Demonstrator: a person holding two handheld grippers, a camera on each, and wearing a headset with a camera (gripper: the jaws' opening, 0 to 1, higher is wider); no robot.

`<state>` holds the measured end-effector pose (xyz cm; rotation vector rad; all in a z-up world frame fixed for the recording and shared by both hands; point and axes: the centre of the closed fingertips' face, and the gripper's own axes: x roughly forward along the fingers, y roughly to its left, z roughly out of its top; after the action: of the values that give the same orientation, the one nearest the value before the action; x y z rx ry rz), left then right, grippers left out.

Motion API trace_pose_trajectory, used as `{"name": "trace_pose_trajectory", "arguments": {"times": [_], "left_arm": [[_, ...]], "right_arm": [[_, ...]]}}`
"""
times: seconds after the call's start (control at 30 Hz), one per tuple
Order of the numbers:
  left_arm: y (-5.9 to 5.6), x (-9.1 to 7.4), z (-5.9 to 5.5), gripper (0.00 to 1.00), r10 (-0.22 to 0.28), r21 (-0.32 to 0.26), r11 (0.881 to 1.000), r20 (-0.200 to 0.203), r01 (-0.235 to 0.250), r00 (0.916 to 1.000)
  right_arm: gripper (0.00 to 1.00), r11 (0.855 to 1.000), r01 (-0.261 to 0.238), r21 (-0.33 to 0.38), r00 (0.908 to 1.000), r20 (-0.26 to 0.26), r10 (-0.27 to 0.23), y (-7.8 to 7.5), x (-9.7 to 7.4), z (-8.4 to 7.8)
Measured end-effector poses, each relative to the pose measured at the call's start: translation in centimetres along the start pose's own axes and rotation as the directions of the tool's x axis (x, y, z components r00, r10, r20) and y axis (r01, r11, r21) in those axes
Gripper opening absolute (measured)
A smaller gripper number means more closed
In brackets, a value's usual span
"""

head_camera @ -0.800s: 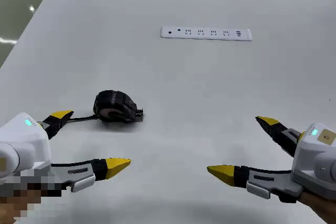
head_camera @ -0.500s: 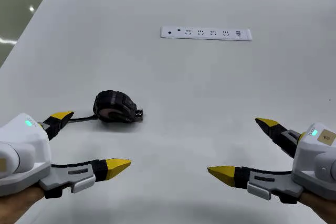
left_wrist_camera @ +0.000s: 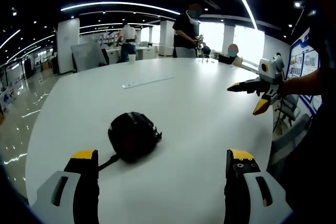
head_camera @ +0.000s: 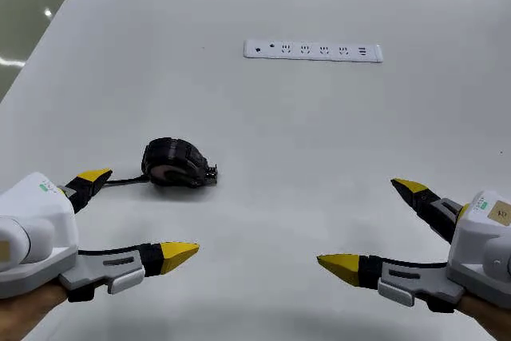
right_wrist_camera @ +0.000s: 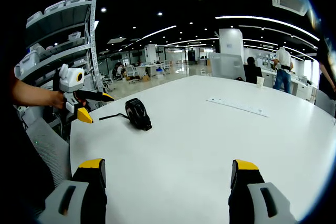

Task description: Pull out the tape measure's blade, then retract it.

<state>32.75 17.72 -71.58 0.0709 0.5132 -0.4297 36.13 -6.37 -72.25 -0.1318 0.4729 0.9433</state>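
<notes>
The tape measure [head_camera: 177,163] lies on the table [head_camera: 319,141], power strip [head_camera: 313,50] behind it

tape measure [head_camera: 176,163] | black, round case | on white table, blade retracted

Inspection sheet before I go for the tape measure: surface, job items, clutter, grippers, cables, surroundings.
Surface: white table, smooth and plain.
Job's things: black tape measure lying on the table ahead of the left gripper; no blade drawn out.
Clutter: white power strip at the far side.
Grippers: left gripper and right gripper both open, holding nothing, apart from the tape measure.
Cables: thin black strap trailing from the tape measure toward the left gripper; no cord seen on the power strip.
Surroundings: open office; people standing beyond the table; shelves to one side.
</notes>
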Motion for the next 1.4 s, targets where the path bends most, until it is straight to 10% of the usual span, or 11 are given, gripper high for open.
{"name": "trace_pose_trajectory", "arguments": {"times": [1.4], "left_arm": [[2.6, 2.0, 0.3, 0.99, -0.051, 0.041, 0.998, -0.052, 0.053, 0.9973]], "right_arm": [[0.99, 0.995, -0.091, -0.029, 0.9945, -0.056, 0.089, -0.7, 3.0, 0.3]]}}
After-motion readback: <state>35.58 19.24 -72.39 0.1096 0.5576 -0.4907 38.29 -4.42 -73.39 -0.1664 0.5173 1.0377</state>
